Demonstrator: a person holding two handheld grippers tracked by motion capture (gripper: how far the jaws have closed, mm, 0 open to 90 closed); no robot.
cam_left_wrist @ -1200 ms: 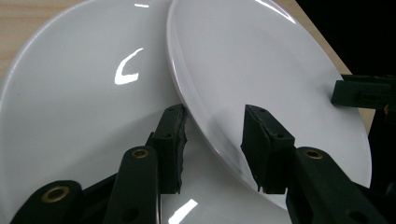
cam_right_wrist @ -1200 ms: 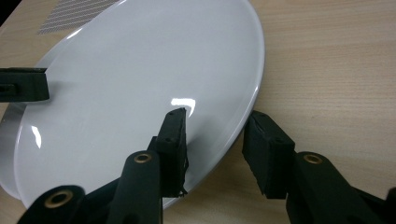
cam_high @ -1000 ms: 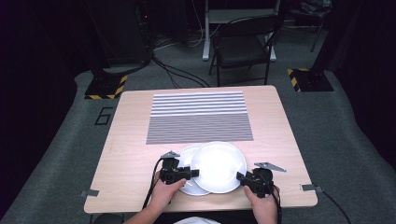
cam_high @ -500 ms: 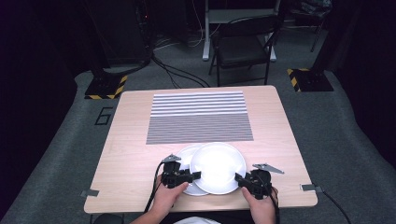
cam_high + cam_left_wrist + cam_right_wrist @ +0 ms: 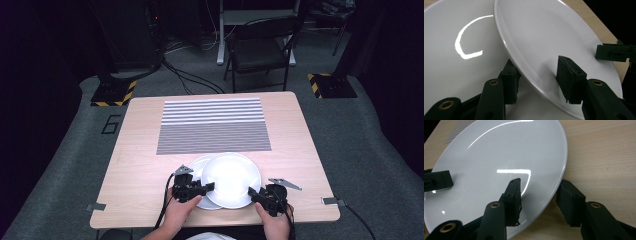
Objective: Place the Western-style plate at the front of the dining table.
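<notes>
Two white plates lie overlapped at the table's front. The upper plate (image 5: 231,179) (image 5: 544,32) (image 5: 499,157) rests tilted on the lower plate (image 5: 196,169) (image 5: 454,75). My left gripper (image 5: 210,188) (image 5: 537,66) straddles the upper plate's left rim, one pad under it and one over it. My right gripper (image 5: 253,193) (image 5: 539,183) straddles its right rim, with a gap showing beside the outer pad. Both sets of jaws have just been opening and stand open around the rim, not pressing on it.
The wooden table (image 5: 135,150) carries a striped mat (image 5: 214,125) behind the plates. Bare wood lies to the left and right of the plates. A folding chair (image 5: 260,50) stands on the floor beyond the far edge. The table's front edge runs just under my hands.
Hands and plates keep their places; no shift stands out in the high view.
</notes>
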